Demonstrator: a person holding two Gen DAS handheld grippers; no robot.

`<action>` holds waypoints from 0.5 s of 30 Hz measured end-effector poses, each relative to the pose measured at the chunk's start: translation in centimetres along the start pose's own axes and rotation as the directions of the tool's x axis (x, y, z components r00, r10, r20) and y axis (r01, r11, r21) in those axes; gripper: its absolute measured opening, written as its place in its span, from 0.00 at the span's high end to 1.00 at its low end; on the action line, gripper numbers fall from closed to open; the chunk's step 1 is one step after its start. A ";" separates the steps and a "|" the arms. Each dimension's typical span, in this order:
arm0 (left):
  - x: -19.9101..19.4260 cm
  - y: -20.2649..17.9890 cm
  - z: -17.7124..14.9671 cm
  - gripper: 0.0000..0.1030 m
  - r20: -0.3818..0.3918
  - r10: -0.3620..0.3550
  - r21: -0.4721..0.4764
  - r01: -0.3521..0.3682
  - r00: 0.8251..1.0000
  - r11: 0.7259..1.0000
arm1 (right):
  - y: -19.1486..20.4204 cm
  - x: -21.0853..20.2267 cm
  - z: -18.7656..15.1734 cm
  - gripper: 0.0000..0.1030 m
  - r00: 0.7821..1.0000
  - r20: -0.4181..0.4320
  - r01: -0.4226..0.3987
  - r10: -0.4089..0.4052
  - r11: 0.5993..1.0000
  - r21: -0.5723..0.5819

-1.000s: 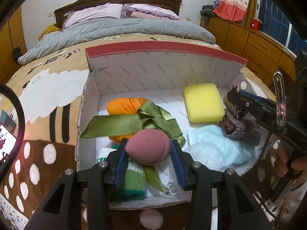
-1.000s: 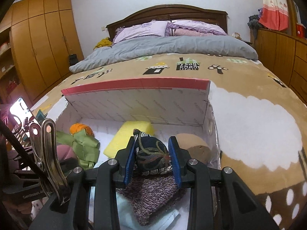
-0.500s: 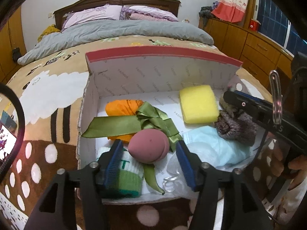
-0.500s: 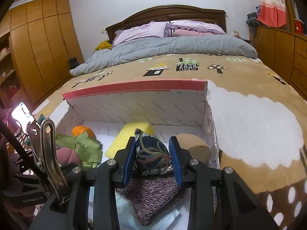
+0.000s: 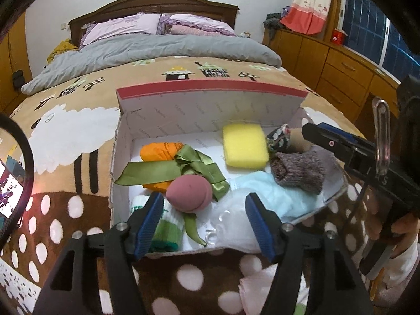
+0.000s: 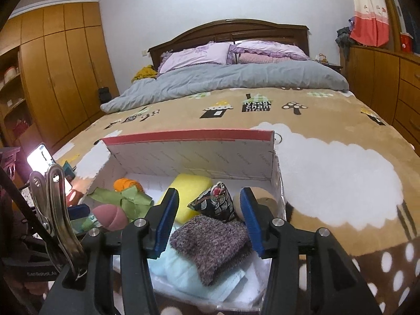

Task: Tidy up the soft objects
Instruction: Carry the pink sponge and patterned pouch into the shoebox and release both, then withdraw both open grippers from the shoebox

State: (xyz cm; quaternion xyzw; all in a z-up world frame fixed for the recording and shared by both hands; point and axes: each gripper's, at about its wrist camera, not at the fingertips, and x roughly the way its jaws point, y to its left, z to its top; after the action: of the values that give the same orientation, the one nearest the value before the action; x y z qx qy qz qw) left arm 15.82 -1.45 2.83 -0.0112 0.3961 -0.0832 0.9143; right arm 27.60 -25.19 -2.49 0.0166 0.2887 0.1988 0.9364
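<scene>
A white cardboard box point(image 5: 210, 105) with a red rim lies on the bed and holds soft things. My left gripper point(image 5: 203, 221) is open above the box's near edge, just behind a pink sponge ball point(image 5: 189, 193) that rests on a green ribbon point(image 5: 168, 168). My right gripper point(image 6: 207, 218) is open over the box's right end, its fingers either side of a dark patterned pouch point(image 6: 214, 204) and a purple knitted piece point(image 6: 210, 244). A yellow sponge point(image 5: 244, 145) lies at the back; it also shows in the right wrist view point(image 6: 190, 190).
The box also holds an orange cloth point(image 5: 160, 152), a green-and-white sock point(image 5: 165, 231), a light blue face mask point(image 5: 265, 191), clear plastic point(image 5: 231, 225) and a tan roll point(image 6: 262, 199). A brown patterned blanket point(image 6: 328, 162) covers the bed. Wooden wardrobes point(image 6: 60, 73) stand left, drawers point(image 5: 341, 68) right.
My left gripper opened, let go of the pink sponge ball and drew back. My right gripper opened, released the patterned pouch and pulled back a little.
</scene>
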 end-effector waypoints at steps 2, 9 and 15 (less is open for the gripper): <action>-0.5 -0.1 -0.1 0.33 0.004 -0.007 0.000 0.007 1.000 1.000 | 0.2 -0.8 -0.1 0.51 1.000 0.006 -0.002 0.002 1.000 0.005; -1.9 -0.1 -0.9 0.33 -0.001 -0.039 -0.019 0.039 0.999 0.999 | 0.8 -3.1 -0.9 0.51 1.000 0.010 -0.008 0.008 1.000 -0.001; -2.7 0.0 -1.5 0.33 -0.004 -0.039 -0.027 0.039 0.999 0.999 | 1.2 -4.5 -2.1 0.51 1.000 -0.006 0.001 -0.001 1.000 -0.004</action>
State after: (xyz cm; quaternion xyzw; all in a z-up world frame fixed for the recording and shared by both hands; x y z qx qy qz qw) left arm 12.91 -0.99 3.70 -0.0309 0.3991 -0.0958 0.9114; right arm 22.61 -25.95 -1.71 0.0140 0.2910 0.1990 0.9357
